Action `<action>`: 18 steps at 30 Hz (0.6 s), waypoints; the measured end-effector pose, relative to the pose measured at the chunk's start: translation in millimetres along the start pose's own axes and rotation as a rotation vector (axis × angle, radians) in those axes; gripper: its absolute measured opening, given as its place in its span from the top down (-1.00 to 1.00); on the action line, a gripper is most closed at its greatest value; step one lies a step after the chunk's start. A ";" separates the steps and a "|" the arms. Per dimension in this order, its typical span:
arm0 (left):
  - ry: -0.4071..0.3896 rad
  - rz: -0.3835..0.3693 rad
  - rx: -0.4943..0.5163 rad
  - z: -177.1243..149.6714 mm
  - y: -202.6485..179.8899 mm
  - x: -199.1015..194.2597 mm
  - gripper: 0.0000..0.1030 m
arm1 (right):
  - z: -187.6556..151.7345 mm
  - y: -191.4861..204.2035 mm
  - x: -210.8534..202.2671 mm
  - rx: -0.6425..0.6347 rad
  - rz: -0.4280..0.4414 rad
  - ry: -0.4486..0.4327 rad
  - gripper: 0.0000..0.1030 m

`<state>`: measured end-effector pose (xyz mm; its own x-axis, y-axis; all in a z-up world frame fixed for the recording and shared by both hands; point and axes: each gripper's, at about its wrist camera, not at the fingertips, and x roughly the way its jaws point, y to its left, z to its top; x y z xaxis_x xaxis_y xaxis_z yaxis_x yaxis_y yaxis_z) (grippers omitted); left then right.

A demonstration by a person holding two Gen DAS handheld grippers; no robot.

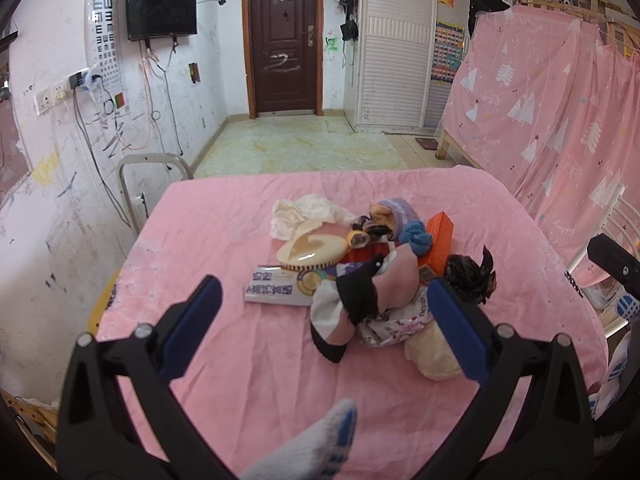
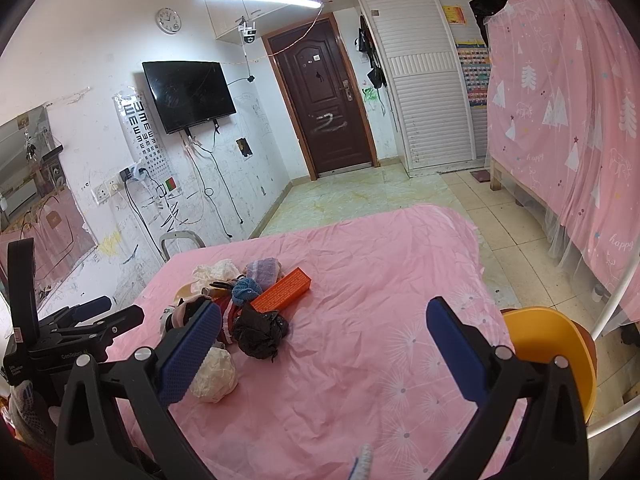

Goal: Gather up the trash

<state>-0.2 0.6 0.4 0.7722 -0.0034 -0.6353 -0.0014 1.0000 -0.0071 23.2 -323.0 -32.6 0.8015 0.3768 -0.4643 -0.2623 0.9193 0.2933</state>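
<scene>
A pile of clutter lies on the pink-covered table [image 1: 224, 236]. It holds a crumpled black plastic bag [image 1: 470, 278] [image 2: 260, 332], a cream paper wad [image 1: 432, 354] [image 2: 214, 374], white tissue [image 1: 308, 210], an orange box [image 1: 438, 236] [image 2: 282, 290], a cream brush [image 1: 312, 248], a flat white-and-purple packet [image 1: 280, 290] and socks [image 1: 374, 296]. My left gripper [image 1: 324, 312] is open just before the pile, the socks between its fingers. My right gripper [image 2: 324, 340] is open over bare cloth, right of the black bag. The left gripper [image 2: 100, 316] also shows at the right view's left edge.
An orange chair [image 2: 548, 344] stands at the table's right edge and a metal chair back [image 1: 148, 172] at its far left. A pink curtain [image 1: 560, 120] hangs on the right. Tiled floor [image 1: 296, 148] runs to a dark door [image 1: 284, 40]. A gloved fingertip [image 1: 320, 440] shows at the bottom.
</scene>
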 end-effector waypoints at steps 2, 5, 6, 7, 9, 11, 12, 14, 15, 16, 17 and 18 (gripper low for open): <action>0.001 -0.001 0.000 -0.1 -0.2 0.4 -0.91 | -0.1 0.4 -0.6 -0.001 0.001 0.001 -0.81; 0.002 -0.002 0.000 0.0 -0.3 0.9 -0.91 | -0.2 0.4 -0.5 -0.001 0.001 0.000 -0.81; 0.002 -0.002 0.000 0.0 -0.2 1.0 -0.91 | -0.2 0.4 -0.6 0.000 0.001 0.000 -0.81; 0.003 -0.001 -0.001 0.0 -0.2 1.0 -0.91 | -0.1 0.4 -0.4 0.000 0.001 0.000 -0.81; 0.003 -0.001 -0.001 0.1 -0.1 1.0 -0.91 | 0.1 0.4 0.0 -0.001 0.001 0.000 -0.81; 0.003 -0.002 -0.001 0.1 0.0 0.9 -0.91 | -0.1 0.4 -0.5 0.000 0.000 0.000 -0.81; 0.003 -0.001 -0.001 0.1 0.0 1.1 -0.91 | 0.1 0.3 0.1 0.001 0.001 0.000 -0.81; 0.003 -0.002 -0.001 0.1 0.2 1.1 -0.91 | -0.2 0.5 -0.6 -0.001 0.001 0.000 -0.81; 0.004 -0.001 -0.001 0.2 0.0 1.1 -0.91 | -0.1 0.5 -0.6 -0.001 0.001 0.000 -0.81; 0.004 -0.001 -0.001 0.2 0.1 1.2 -0.91 | 0.0 0.4 -0.4 0.000 0.001 0.000 -0.81; 0.003 -0.001 -0.001 0.2 0.1 1.1 -0.91 | 0.1 0.3 -0.2 0.000 0.001 0.000 -0.81; 0.003 -0.001 -0.001 0.2 0.0 1.2 -0.91 | -0.2 0.6 -0.6 0.000 0.001 0.000 -0.81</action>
<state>0.8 0.5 -0.2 0.7702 -0.0046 -0.6378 -0.0011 1.0000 -0.0086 22.4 -322.6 -32.3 0.8015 0.3773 -0.4640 -0.2629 0.9192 0.2932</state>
